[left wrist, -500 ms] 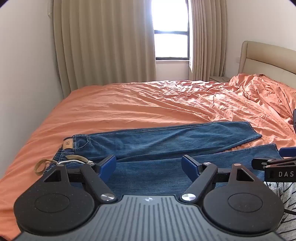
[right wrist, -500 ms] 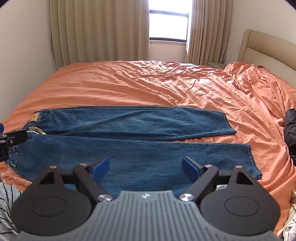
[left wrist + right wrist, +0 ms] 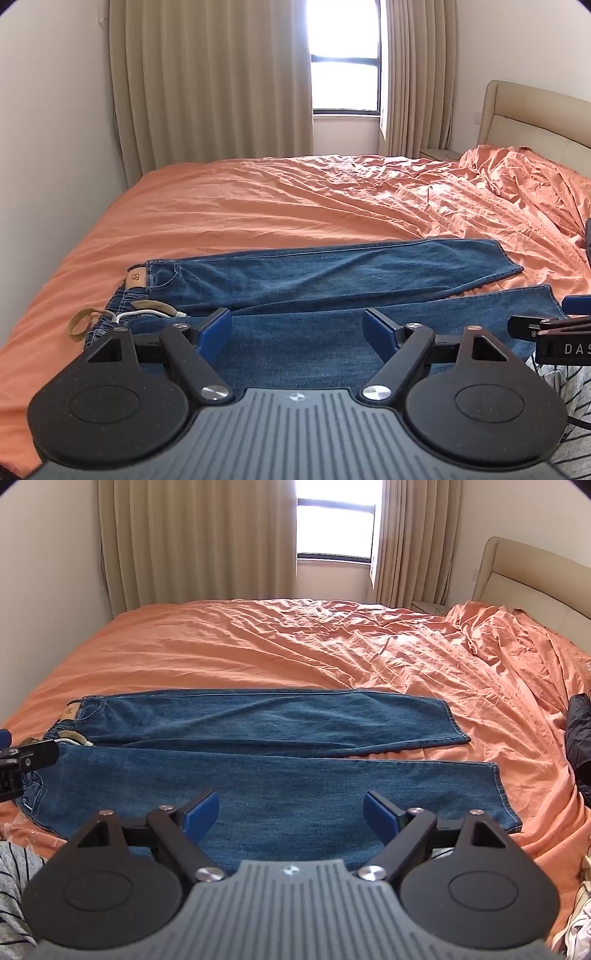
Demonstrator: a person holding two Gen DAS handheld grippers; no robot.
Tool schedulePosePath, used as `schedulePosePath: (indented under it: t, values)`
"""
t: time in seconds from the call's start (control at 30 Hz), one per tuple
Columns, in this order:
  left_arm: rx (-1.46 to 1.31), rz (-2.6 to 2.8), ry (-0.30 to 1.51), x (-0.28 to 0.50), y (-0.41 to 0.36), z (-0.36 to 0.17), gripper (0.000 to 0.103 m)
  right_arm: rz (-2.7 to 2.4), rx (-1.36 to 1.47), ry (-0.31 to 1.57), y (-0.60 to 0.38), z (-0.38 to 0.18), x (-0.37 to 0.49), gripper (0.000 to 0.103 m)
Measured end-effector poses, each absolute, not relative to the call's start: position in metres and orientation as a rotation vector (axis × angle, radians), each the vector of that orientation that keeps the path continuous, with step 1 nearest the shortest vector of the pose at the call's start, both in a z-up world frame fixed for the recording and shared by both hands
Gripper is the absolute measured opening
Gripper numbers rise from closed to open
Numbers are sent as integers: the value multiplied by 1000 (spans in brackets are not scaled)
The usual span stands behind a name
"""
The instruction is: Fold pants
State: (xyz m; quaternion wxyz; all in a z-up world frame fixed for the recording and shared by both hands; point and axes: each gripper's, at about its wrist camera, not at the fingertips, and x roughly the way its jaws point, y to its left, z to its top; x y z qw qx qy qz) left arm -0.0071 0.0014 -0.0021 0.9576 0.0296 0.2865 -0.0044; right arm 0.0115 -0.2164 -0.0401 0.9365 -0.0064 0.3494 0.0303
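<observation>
A pair of blue jeans lies flat on the orange bed, waistband at the left, both legs stretched to the right and side by side. It also shows in the left wrist view, with a tan patch and a drawstring at the waist. My left gripper is open and empty above the near leg, close to the waist. My right gripper is open and empty above the near leg, toward the hem end. The right gripper's tip shows at the right edge of the left wrist view.
The orange bedsheet is wrinkled and spreads far behind the jeans. A beige headboard stands at the right, curtains and a window at the back. A dark garment lies at the right edge. Striped fabric is at the near left.
Both views have shifted slightly; the grippers hover over the near leg much as before, jaws still open. The jeans have not moved.
</observation>
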Motion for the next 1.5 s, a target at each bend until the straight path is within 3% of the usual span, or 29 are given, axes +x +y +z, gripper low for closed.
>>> schedulePosePath:
  t: [1.5]
  values:
    - [81, -70, 648, -13, -12, -10, 94, 22, -10, 746, -224, -48, -7, 82]
